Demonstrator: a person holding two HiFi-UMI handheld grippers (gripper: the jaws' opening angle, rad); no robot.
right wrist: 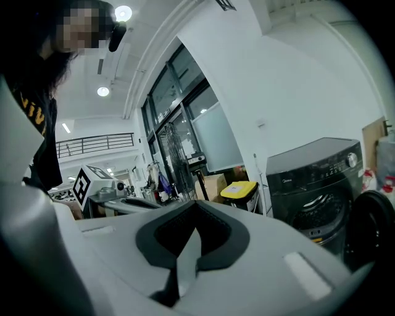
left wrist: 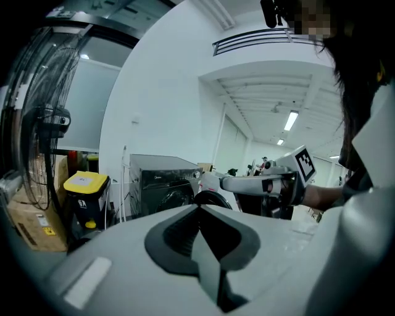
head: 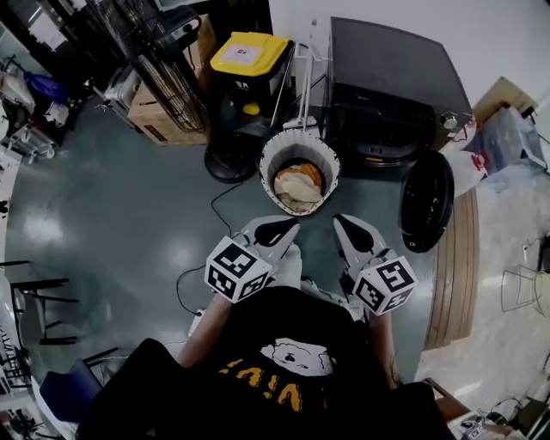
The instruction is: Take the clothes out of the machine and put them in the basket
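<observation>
We hold left gripper [head: 279, 230] & right gripper [head: 348, 228] near the basket [head: 268, 156] rim, jaws pressed together, nothing btwn. Clothes [head: 299, 180] lie inside it. Machine [head: 387, 86] behind, door [head: 427, 202] open on the right; open floor [head: 112, 198] on the left.

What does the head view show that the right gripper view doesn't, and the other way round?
Only the head view: the white basket with clothes already lying in it.
Only the right gripper view: the ceiling lamps and the tall windows beyond the machine.
Both: the black washing machine, the yellow-lidded bin beside it, and the left gripper.
</observation>
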